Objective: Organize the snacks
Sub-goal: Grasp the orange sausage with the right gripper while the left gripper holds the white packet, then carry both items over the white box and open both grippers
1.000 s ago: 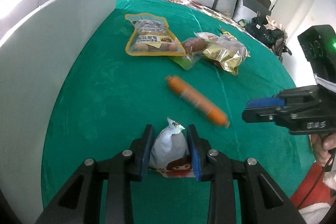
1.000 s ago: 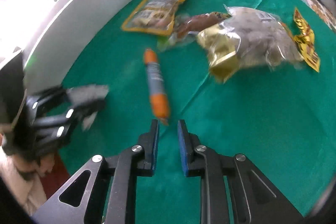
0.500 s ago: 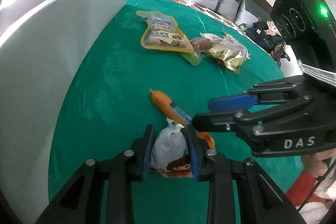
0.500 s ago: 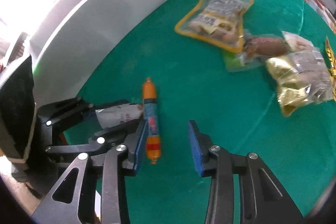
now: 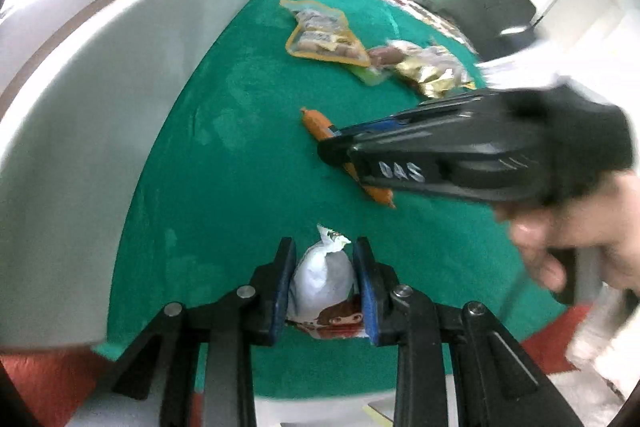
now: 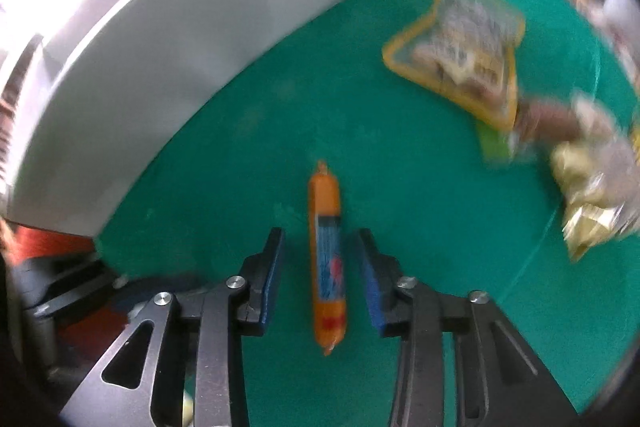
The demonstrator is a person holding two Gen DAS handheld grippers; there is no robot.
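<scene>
There are two grippers, the left gripper (image 5: pixel 324 283) and the right gripper (image 6: pixel 320 279). I count one little white snack bag (image 5: pixel 324 287), one orange sausage stick (image 6: pixel 326 251), one yellow-edged packet (image 6: pixel 464 59), one gold packet (image 6: pixel 592 195) and one brown snack in a green-edged wrapper (image 6: pixel 544 119). There is one white box (image 5: pixel 100 107) and one green cloth (image 5: pixel 240 167).

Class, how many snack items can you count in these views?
5: white pouch in the left gripper; orange sausage stick on the green cloth; yellow-edged pouch, brown sausage pack and gold bag clustered beyond. Blur may hide more.
</scene>
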